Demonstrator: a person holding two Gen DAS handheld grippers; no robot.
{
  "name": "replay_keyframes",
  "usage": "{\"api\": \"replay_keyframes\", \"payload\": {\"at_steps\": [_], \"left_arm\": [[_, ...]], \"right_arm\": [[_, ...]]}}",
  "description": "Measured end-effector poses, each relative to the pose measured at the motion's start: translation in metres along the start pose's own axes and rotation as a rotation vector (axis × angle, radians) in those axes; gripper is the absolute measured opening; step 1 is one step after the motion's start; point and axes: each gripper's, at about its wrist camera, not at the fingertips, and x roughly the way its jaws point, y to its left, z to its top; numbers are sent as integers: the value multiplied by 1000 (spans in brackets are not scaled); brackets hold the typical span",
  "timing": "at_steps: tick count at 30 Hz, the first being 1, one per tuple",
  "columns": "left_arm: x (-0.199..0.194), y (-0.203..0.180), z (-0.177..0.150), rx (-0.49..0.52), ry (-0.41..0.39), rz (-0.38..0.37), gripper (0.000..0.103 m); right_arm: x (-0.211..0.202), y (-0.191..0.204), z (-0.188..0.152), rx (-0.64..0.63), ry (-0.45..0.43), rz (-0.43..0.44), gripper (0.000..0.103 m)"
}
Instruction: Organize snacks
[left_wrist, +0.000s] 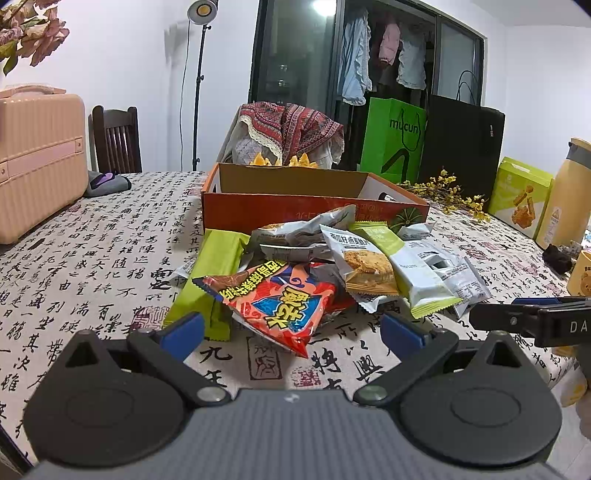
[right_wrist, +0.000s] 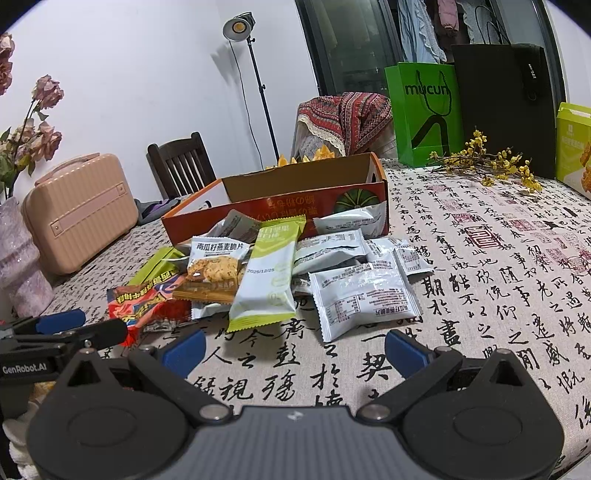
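Snacks (right_wrist: 266, 273) lie in a loose heap on the table (right_wrist: 480, 295), touching the near wall of the orange box (right_wrist: 280, 214) at twelve o'clock; what shows of the box's inside looks bare, so by my judgement the sorting has hardly begun and every packet is left to move. Left gripper (left_wrist: 291, 332) hangs wide open and empty, a red chili packet (left_wrist: 280, 302) between its fingers, while the right gripper (right_wrist: 293, 349) waits equally wide and empty at the heap's six o'clock.

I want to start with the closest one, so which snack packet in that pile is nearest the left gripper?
The red-orange packet with yellow and blue lettering. Its corner points between the open left gripper fingers, while the other packets lie farther back.
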Motion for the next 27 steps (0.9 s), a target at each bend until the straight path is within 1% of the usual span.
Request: {"api": "replay_keyframes", "payload": {"at_steps": [27], "left_arm": [[1, 0, 0, -1, 1, 2, 103]], "right_arm": [[1, 1, 0, -2, 3, -2, 103]]}}
